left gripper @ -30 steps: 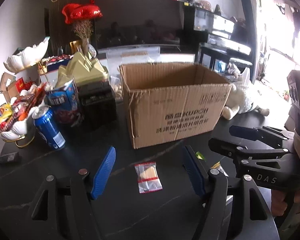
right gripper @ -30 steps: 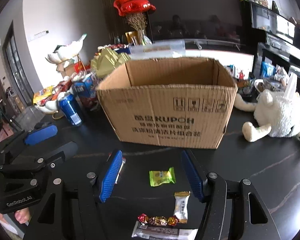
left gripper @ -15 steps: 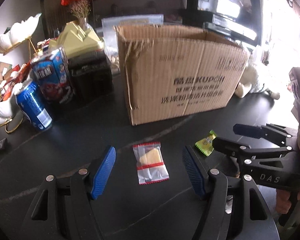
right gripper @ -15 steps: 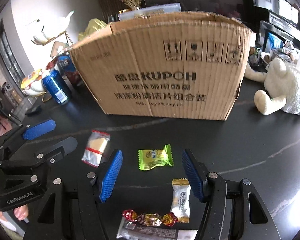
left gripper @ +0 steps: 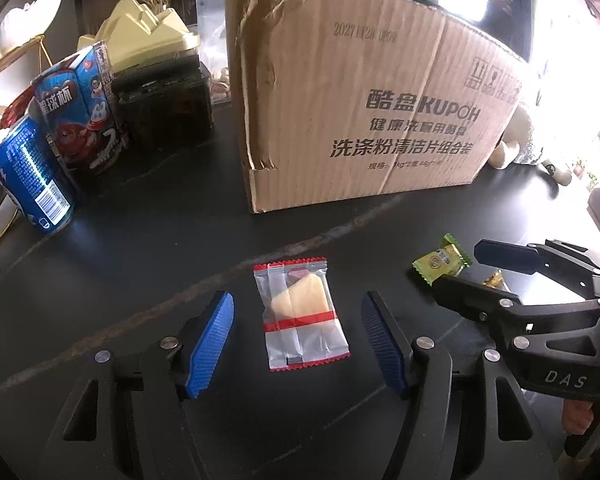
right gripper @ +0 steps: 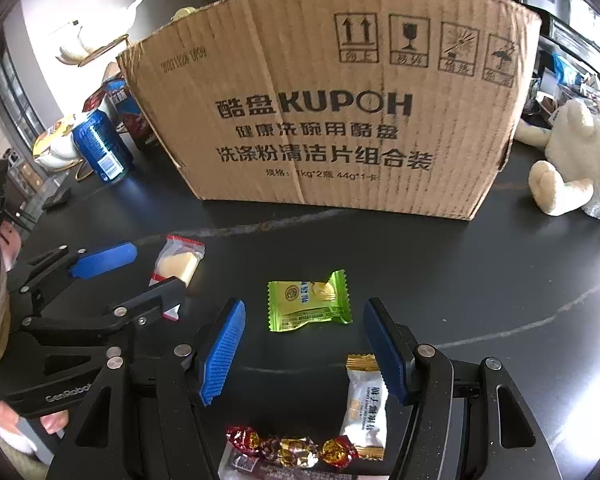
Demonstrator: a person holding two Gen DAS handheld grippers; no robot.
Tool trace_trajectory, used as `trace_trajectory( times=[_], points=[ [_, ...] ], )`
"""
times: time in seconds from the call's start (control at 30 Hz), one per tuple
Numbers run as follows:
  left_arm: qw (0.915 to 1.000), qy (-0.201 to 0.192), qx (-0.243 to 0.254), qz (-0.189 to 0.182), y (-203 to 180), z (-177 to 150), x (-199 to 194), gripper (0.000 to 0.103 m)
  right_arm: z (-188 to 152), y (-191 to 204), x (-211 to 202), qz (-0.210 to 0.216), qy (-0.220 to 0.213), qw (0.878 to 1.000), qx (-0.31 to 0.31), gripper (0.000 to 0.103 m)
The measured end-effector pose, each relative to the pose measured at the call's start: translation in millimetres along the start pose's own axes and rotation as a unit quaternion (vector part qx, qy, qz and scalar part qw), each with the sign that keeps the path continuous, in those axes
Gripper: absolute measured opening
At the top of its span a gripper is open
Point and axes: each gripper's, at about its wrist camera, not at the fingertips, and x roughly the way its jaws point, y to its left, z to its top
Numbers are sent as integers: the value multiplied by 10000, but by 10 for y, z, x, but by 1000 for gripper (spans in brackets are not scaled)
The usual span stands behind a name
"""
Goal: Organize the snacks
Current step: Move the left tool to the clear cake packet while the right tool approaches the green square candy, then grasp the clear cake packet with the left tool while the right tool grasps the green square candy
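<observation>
Left wrist view: the cardboard box stands toward the far side of the dark tabletop, and before it the left gripper straddles the clear-wrapped snack, jaws apart and closing, pads not touching, its long axis running along the fingers. The right gripper, jaws apart, has the green candy just ahead between its fingertips, lying crosswise.

Blown-out daylight at right, fisheye-bent dark edges, sharp centre
</observation>
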Motion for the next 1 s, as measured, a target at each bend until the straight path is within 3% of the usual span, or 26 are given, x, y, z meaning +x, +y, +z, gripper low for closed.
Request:
trace_trajectory(
  times=[0.43, 0.53, 0.7, 0.83, 0.93, 0.97, 1.0],
  points=[
    [9999, 69, -145, -57, 54, 5, 147, 53, 57, 57, 143, -98, 94, 9999, -81, 63],
    [9999, 34, -120, -16, 48, -5, 148, 42, 67, 89, 169, -154, 81, 9997, -166, 63],
    [9999, 26, -139, -84, 57, -8, 149, 37, 64, 109, 177, -258, 69, 9994, -224, 62],
    [9998, 39, -184, -113, 59, -10, 136, 36, 48, 101, 168, -473, 38, 9985, -290, 46],
    [9997, 45, -203, -152, 51, -11, 134, 36, 47, 83, 167, -491, 15, 9984, -269, 44],
    [9997, 39, -207, -158, 50, -12, 133, 36, 42, 82, 166, -552, 6, 9980, -300, 35],
    [9996, 35, -205, -165, 47, -12, 127, 36, 40, 84, 169, -659, -21, 9973, -326, 35]
  ],
)
